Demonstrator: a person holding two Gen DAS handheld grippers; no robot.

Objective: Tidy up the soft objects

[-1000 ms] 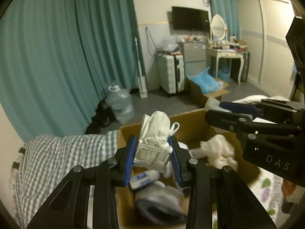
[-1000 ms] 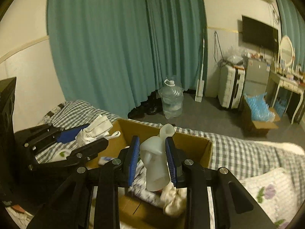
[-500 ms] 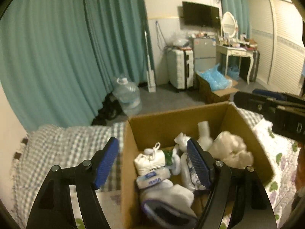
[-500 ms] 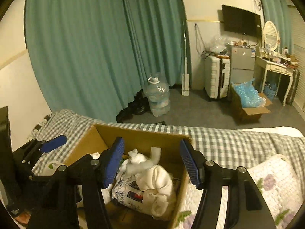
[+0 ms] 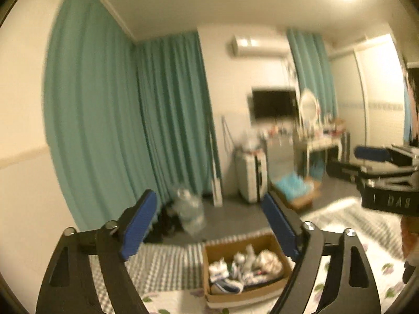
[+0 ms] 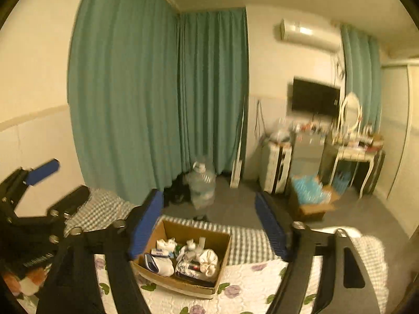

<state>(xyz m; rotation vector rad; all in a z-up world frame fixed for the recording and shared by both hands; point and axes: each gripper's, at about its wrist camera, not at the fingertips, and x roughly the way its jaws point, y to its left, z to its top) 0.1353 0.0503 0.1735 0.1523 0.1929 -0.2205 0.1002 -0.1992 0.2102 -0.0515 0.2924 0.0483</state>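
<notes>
An open cardboard box (image 6: 222, 246) sits on the bed, filled with several soft white items and packets (image 6: 207, 259). It also shows in the left wrist view (image 5: 209, 274), with its contents (image 5: 246, 264). My left gripper (image 5: 209, 225) is open and empty, held high above and well back from the box. My right gripper (image 6: 207, 227) is open and empty, also raised above the box. The right gripper shows at the right edge of the left wrist view (image 5: 377, 167). The left gripper shows at the left of the right wrist view (image 6: 47, 183).
The bed has a floral quilt (image 6: 248, 287) and a checked blanket (image 6: 246, 240). Beyond it are teal curtains (image 6: 157, 104), a water jug (image 6: 203, 185), a white suitcase (image 6: 275, 167), a box of blue items (image 6: 310, 196) and a dressing table (image 6: 356, 151).
Both grippers opened and dropped their items, the white mesh bundle and the white bottle, into the box. Both then rose and drew back, so the box looks small and far below.
</notes>
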